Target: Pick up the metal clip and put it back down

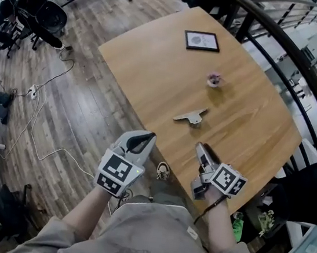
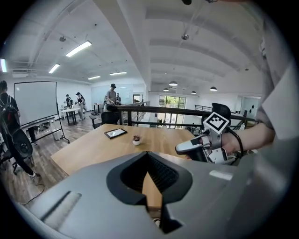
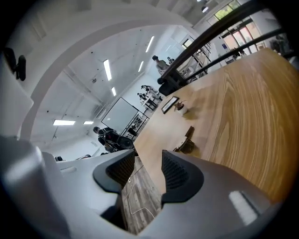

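Observation:
The metal clip (image 1: 191, 117) lies flat on the wooden table (image 1: 252, 124), near the middle, with nothing touching it. Both grippers hover at the table's near edge, short of the clip. My left gripper (image 1: 150, 135) is off the table's left corner, and its fingertips meet with nothing between them (image 2: 148, 156). My right gripper (image 1: 201, 146) is over the near edge, pointing toward the clip (image 3: 187, 140). Its jaws stand slightly apart and empty (image 3: 145, 156). The left gripper view does not show the clip.
A framed picture (image 1: 202, 41) lies at the table's far end, and a small pot with a plant (image 1: 214, 79) stands beyond the clip. A dark railing (image 1: 297, 55) runs along the right. Cables (image 1: 35, 129) trail over the wood floor on the left.

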Tool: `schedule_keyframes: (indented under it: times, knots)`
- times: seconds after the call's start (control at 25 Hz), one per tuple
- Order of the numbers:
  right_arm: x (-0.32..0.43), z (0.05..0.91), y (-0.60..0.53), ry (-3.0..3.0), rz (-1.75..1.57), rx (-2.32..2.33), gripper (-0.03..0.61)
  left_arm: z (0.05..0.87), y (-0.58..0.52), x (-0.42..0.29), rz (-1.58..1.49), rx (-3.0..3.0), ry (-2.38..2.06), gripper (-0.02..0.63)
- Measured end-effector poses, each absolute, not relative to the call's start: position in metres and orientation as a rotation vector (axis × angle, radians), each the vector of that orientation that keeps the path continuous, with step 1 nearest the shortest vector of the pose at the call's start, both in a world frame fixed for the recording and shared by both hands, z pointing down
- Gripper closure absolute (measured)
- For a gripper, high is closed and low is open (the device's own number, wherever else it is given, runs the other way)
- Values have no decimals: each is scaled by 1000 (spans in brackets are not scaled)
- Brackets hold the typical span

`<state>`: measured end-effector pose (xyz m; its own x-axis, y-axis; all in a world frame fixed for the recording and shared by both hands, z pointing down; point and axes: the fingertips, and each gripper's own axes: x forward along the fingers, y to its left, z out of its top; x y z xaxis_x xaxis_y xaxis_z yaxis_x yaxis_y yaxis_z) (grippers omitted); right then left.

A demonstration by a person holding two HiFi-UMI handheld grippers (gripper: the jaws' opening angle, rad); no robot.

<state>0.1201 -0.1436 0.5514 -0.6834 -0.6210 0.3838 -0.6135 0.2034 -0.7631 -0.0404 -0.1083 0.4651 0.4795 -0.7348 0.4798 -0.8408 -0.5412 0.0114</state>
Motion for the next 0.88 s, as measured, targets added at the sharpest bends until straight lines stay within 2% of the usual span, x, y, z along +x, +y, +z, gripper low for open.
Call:
schedule_keyframes:
  times: [0.44,0.88]
  knots:
    - [119,620,-201,2030,-1853,-1170,388,511,-160,-42,672,2392,-1304,612]
    - [112,672,-239,1770,-1947,-1058,393,547,-190,-34,720,2360,-1240,612]
